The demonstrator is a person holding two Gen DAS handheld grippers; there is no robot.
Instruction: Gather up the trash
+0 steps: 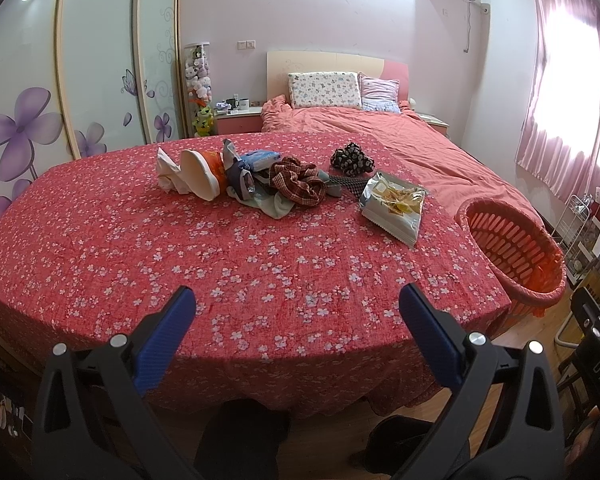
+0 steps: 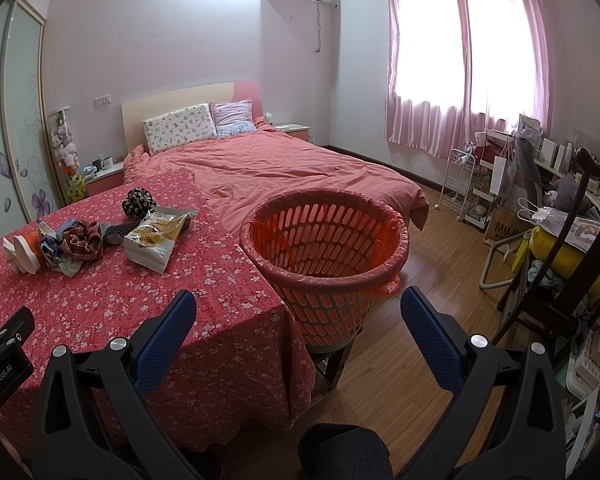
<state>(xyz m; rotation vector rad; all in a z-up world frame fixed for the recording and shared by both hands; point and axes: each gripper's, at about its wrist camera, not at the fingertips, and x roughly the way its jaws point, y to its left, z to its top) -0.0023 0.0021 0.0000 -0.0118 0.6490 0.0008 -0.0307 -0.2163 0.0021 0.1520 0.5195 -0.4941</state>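
Note:
A heap of litter lies on the far side of the table with the red flowered cloth (image 1: 220,272): a crumpled white tissue (image 1: 168,170), a tipped paper cup (image 1: 202,172), a blue wrapper (image 1: 260,158), and an open snack bag (image 1: 394,206) toward the right. Two scrunchies, a plaid one (image 1: 298,182) and a dark spotted one (image 1: 352,160), lie among them. An orange lined basket (image 2: 324,248) stands off the table's right edge. My left gripper (image 1: 296,312) hangs open over the near table edge, well short of the heap. My right gripper (image 2: 298,316) is open in front of the basket.
A bed with a pink cover (image 2: 280,168) lies behind the table and basket. A sliding wardrobe (image 1: 100,60) fills the left wall. At the right are a dark wooden chair (image 2: 572,248), a white wire cart (image 2: 460,180) and cluttered shelves. Wooden floor (image 2: 432,280) shows around the basket.

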